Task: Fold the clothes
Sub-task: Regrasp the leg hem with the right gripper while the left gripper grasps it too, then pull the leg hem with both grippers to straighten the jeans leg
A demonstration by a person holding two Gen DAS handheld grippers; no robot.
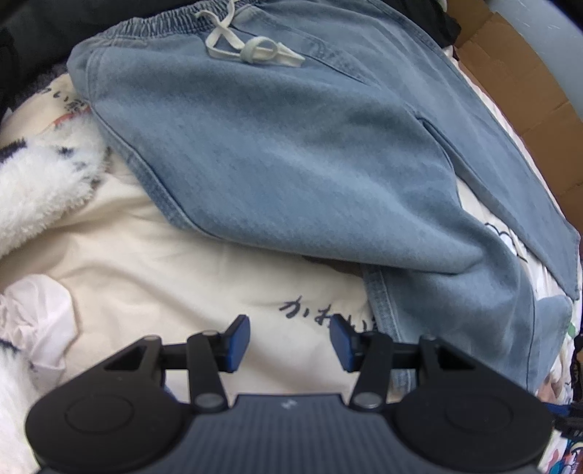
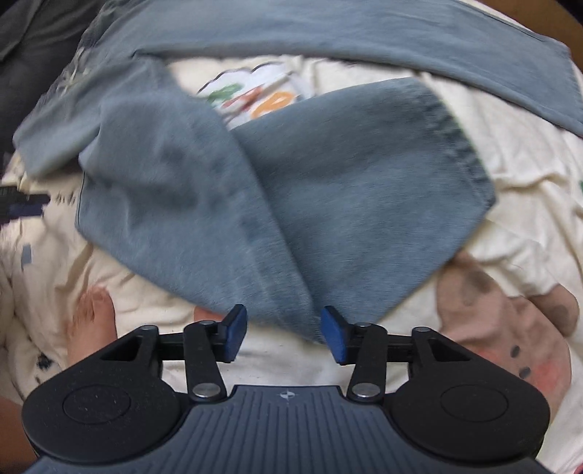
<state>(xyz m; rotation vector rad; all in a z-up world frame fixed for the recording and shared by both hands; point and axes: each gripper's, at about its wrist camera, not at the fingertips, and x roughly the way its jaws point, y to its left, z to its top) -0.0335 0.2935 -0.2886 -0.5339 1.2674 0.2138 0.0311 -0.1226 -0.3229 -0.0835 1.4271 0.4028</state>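
Note:
Light blue denim trousers lie spread on a cream printed bedsheet, the elastic waistband and white drawstring at the far side. My left gripper hovers open over the sheet just left of a leg hem, with nothing between its blue pads. In the right wrist view a trouser leg is folded back on itself, its stitched hem at the right. My right gripper stands open, and the lowest tip of the folded denim lies in the gap between its pads without being pinched.
A white fluffy blanket and a crumpled white cloth lie at the left. A cardboard box stands at the far right and dark clothing at the far left. What looks like a person's bare foot rests on the sheet.

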